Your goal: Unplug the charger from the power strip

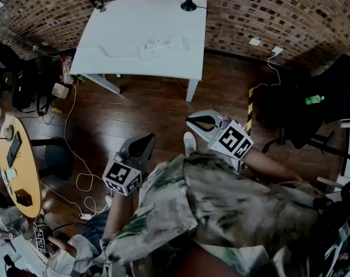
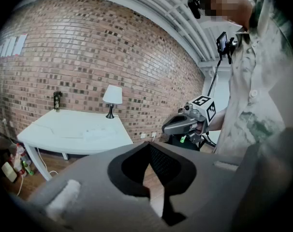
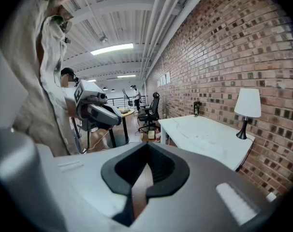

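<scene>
the power strip (image 1: 162,47) lies on the white tabletop (image 1: 134,22) by the brick wall. the charger in it is too small to make out (only a pale cord (image 1: 108,53) trails off it). by my reading nothing is done yet: left gripper (image 1: 145,142) and right gripper (image 1: 197,122) hang well apart from the tabletop, fingers pressed together, holding nothing.

The left gripper (image 2: 149,151) has its jaws closed, nothing between them. Beyond stands a white surface (image 2: 54,129) against a brick wall (image 2: 88,57), with a lamp (image 2: 112,98) at its far right corner and a power strip (image 2: 95,132) near its right edge. At right, a person in a pale shirt (image 2: 253,110) holds the right gripper (image 2: 178,125).
</scene>
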{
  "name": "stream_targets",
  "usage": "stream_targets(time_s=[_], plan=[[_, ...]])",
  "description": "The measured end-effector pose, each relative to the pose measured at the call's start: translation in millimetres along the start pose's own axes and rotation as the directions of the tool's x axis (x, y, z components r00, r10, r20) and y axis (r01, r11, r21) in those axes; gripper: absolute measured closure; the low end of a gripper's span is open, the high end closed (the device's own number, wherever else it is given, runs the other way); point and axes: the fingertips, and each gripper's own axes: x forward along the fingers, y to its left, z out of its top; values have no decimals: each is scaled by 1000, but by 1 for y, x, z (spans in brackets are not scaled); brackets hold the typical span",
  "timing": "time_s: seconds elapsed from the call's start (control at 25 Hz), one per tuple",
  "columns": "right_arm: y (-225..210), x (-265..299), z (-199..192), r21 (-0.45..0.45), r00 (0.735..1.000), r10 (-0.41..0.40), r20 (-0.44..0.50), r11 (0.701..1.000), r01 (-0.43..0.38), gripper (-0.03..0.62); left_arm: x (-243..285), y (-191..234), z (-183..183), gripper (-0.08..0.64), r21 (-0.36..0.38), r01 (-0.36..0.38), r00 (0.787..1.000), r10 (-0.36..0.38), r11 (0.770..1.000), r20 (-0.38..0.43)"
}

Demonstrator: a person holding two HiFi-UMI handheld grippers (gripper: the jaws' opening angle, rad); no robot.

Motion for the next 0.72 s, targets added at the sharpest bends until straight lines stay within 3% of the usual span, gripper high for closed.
stream_targets(time_s=[0.16,0.44,0.72], plan=[[-88,9,-3,-2,998,-51,-37,999,51,586,58,48,36,558,47,-10,1000,10,999,13],[-161,62,-8,-39,994,-56,-97,998,52,586,112,125,67,558,62,16,1000,-16,998,-1],[-238,132,-24,-49,966,-135,-221,991,127,586,165,225,89,558,68,116,993,-114,991,-34]])
